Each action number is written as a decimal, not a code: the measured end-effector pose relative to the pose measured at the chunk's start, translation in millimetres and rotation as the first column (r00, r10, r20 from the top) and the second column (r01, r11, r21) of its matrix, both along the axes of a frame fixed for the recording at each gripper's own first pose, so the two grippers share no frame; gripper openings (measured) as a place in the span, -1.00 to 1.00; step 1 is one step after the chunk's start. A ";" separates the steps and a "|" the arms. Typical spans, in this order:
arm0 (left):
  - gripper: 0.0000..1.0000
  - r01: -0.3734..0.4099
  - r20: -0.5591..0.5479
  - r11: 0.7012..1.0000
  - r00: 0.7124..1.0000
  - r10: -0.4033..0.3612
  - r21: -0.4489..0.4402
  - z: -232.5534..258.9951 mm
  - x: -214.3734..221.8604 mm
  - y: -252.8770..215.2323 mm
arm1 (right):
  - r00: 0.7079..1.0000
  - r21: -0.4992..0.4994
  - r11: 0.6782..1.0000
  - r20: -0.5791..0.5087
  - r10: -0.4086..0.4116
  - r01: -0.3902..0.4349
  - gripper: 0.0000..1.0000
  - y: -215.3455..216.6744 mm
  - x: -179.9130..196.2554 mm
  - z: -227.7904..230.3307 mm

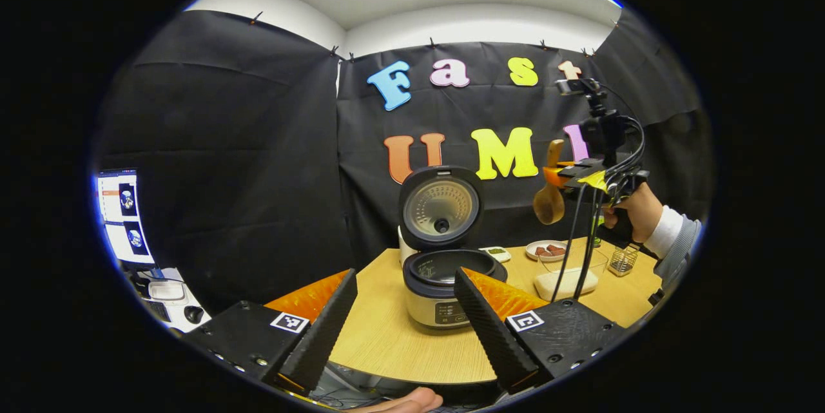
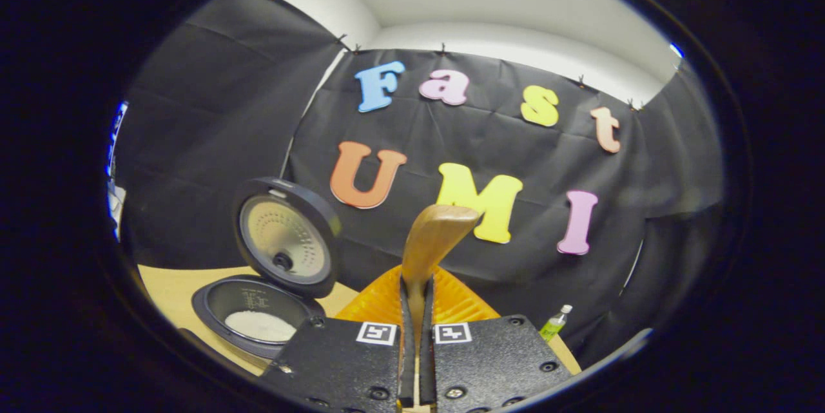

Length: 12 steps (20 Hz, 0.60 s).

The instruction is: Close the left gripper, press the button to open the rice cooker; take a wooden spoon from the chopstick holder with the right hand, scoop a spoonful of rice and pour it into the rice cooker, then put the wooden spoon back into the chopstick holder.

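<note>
The rice cooker stands open on the round wooden table, its lid tipped upright. My left gripper is open just in front of it, fingers wide apart and holding nothing. To the right, held high above the table, my right gripper is shut on a wooden spoon whose bowl hangs down. In the right gripper view, the right gripper clamps the spoon's handle, which sticks up past the fingers. The cooker pot lies lower left with white rice in it.
A clear box of rice, a plate of brown pieces, a small dish and a wire chopstick holder sit on the table's right half. A green bottle stands by the wall. A monitor glows far left.
</note>
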<state>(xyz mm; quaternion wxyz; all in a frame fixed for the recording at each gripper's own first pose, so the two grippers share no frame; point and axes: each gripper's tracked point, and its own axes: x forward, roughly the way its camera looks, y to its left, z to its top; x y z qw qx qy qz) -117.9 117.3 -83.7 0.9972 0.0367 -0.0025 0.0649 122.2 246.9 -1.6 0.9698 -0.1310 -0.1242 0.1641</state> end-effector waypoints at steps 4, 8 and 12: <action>0.92 0.029 0.019 0.999 0.999 -0.028 -0.023 5.8 3.3 -17.9 | 0.996 0.058 0.995 -0.026 -0.082 0.084 -0.84 -77.2 17.6 11.8; 0.92 0.063 0.008 0.998 0.998 -0.062 -0.012 3.4 10.3 -36.5 | 0.990 0.089 0.987 -0.056 -0.130 0.134 -0.84 -140.6 30.7 14.6; 0.92 0.068 0.013 0.998 0.998 -0.068 0.005 5.2 15.5 -46.1 | 0.977 0.084 0.976 -0.089 -0.193 0.200 -0.83 -191.3 43.5 6.5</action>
